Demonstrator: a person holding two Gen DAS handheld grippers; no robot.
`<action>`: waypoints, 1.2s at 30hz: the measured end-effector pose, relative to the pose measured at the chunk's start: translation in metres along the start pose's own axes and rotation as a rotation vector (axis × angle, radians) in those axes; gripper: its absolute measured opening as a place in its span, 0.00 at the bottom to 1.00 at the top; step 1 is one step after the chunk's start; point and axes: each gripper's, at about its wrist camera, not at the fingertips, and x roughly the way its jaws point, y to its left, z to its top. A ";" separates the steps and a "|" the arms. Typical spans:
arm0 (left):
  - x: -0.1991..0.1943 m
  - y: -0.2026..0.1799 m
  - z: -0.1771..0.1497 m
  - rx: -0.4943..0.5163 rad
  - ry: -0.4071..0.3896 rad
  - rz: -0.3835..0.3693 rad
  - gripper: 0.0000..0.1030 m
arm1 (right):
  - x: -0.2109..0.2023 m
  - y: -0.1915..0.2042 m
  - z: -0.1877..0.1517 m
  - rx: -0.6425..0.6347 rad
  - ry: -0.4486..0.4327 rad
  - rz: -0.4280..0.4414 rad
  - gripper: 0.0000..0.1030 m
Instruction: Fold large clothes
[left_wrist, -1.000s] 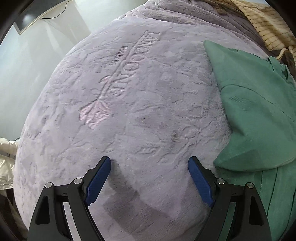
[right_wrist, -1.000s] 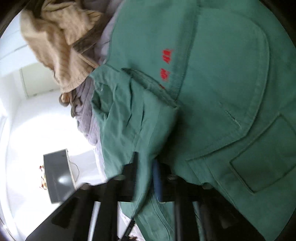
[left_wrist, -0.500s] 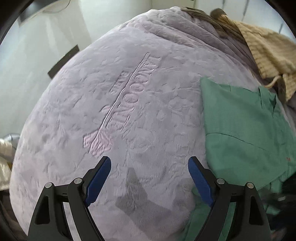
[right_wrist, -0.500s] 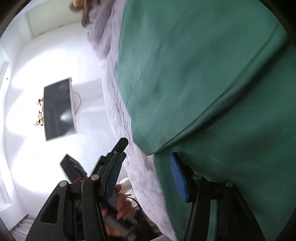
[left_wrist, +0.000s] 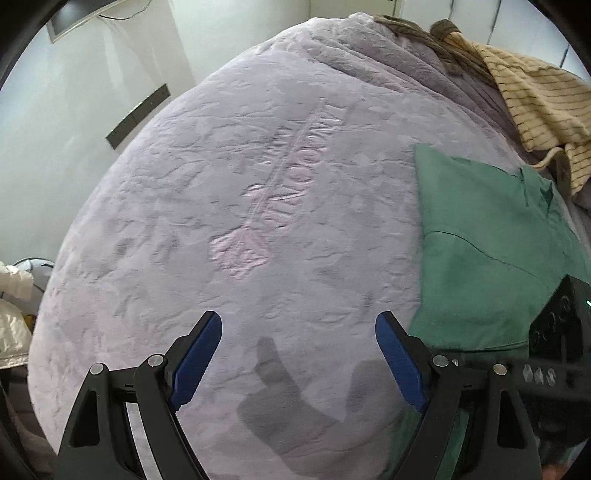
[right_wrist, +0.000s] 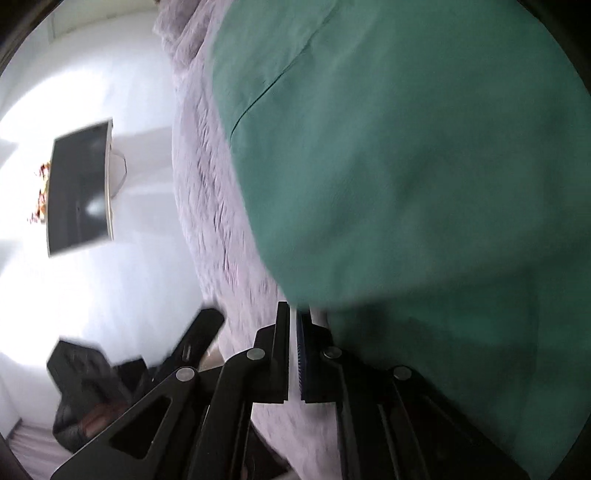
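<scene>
Left hand-held gripper (left_wrist: 298, 345) hangs wide and empty over bare lilac blanket (left_wrist: 229, 206), right hand-held gripper (right_wrist: 295, 325) just snapped closed, holding nothing, at the green garment (right_wrist: 406, 184)'s left edge.

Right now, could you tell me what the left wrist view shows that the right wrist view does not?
Only the left wrist view shows the left gripper open over the embossed lettering, plus the striped beige garment. Only the right wrist view shows the right gripper, shut at the green garment's edge; whether it pinches fabric is unclear. Both show the green garment and the lilac blanket, and the wall screen.
</scene>
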 end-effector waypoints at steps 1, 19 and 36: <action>0.002 -0.008 0.001 0.012 -0.002 -0.007 0.84 | -0.011 0.003 -0.002 -0.033 0.003 -0.013 0.05; 0.037 -0.119 -0.015 0.162 0.076 -0.019 0.84 | -0.239 -0.094 0.047 -0.007 -0.441 -0.458 0.18; -0.025 -0.275 -0.051 0.429 0.084 -0.127 0.84 | -0.384 -0.171 -0.064 0.146 -0.565 -0.234 0.62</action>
